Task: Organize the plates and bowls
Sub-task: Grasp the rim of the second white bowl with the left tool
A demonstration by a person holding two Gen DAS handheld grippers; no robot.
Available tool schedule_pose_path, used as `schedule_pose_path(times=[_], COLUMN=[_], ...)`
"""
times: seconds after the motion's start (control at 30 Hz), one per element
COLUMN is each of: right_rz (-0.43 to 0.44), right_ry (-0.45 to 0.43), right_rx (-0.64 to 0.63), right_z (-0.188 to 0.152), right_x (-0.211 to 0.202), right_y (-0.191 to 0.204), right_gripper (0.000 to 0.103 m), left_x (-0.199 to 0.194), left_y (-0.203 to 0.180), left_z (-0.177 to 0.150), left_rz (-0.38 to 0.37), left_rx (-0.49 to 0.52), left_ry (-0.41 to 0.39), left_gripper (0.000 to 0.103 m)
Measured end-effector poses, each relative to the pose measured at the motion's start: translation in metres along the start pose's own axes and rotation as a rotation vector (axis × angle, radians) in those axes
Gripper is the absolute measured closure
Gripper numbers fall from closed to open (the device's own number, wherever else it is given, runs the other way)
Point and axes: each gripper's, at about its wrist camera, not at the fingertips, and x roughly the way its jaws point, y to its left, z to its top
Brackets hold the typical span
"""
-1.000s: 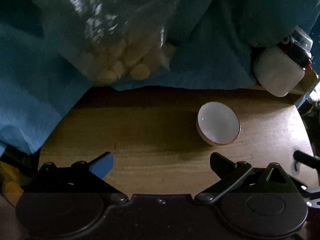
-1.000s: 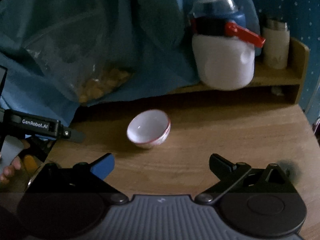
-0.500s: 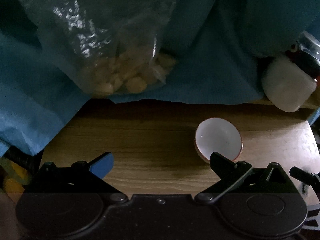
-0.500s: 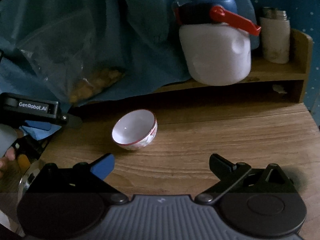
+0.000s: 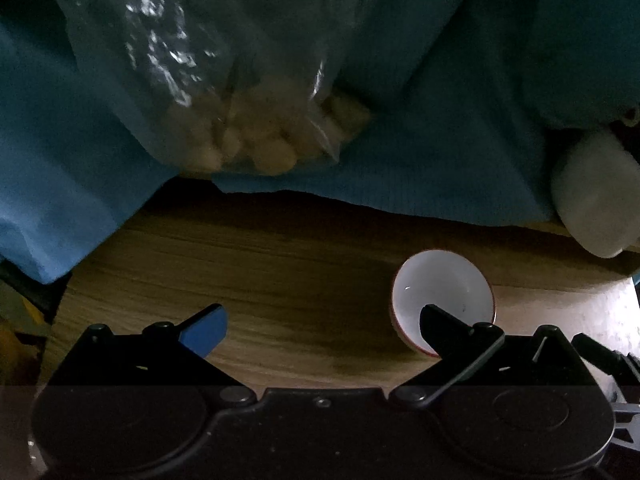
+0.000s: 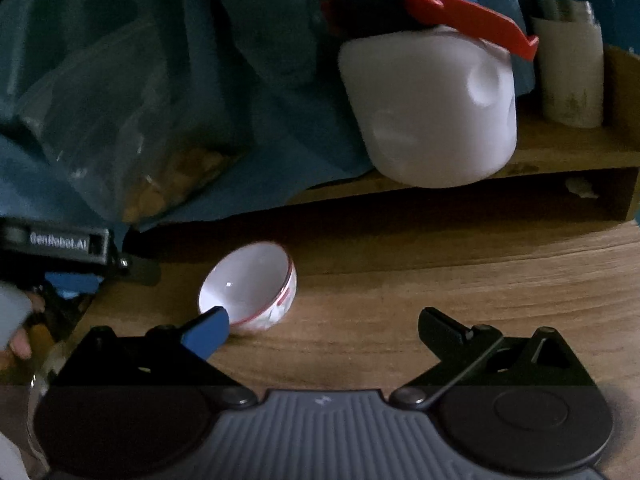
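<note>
Bowl, small, rigid, likely slippery and breakable, sliding nearer to the left gripper, now sitting at three o'clock of its wide-spread, empty jaws; right gripper likewise gaping empty; rim offering best hold.

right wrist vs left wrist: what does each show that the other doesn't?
Only the right wrist view: the red lever on the white jug, a pale canister on the wooden shelf, and the left hand-held gripper from outside. Only the left wrist view: pale round pieces clearly visible in the plastic bag. Both: the red-rimmed white bowl on the wooden table, blue cloth, both grippers open.
</note>
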Motion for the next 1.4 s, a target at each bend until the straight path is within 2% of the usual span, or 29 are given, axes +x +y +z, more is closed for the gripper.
schedule_pose_path(times=[0.27, 0.57, 0.8, 0.87, 1.0, 1.07, 1.17, 1.23, 1.4], right_rz=[0.020, -0.022, -0.080, -0.085, -0.072, -0.070, -0.048, -0.031, -0.001], right_ry=[0.022, 0.032, 0.041, 0.039, 0.043, 0.043, 0.052, 0.057, 0.064], right_rx=[0.045, -0.020, -0.064, -0.073, -0.087, -0.094, -0.097, -0.102, -0.108], right_z=[0.009, 0.013, 0.012, 0.011, 0.011, 0.012, 0.014, 0.015, 0.017], right_x=[0.020, 0.034, 0.041, 0.042, 0.043, 0.043, 0.047, 0.047, 0.051], right_y=[-0.003, 0.009, 0.013, 0.013, 0.015, 0.016, 0.018, 0.020, 0.024], right_gripper=[0.000, 0.000, 0.003, 0.006, 0.019, 0.026, 0.035, 0.045, 0.061], left_x=[0.022, 0.039, 0.045, 0.048, 0.050, 0.054, 0.058, 0.060, 0.065], left_y=[-0.002, -0.001, 0.002, 0.002, 0.001, 0.001, -0.002, -0.003, -0.006], left_z=[0.004, 0.002, -0.005, -0.007, -0.011, -0.007, -0.010, -0.011, -0.014], left_rz=[-0.037, -0.088, -0.091, -0.090, -0.109, -0.117, -0.144, -0.157, -0.200], left_rx=[-0.058, -0.102, -0.120, -0.123, -0.131, -0.126, -0.130, -0.134, -0.150], left_ry=[0.009, 0.033, 0.029, 0.032, 0.035, 0.027, 0.031, 0.033, 0.036], left_gripper=[0.001, 0.004, 0.009, 0.015, 0.030, 0.045, 0.058, 0.064, 0.072])
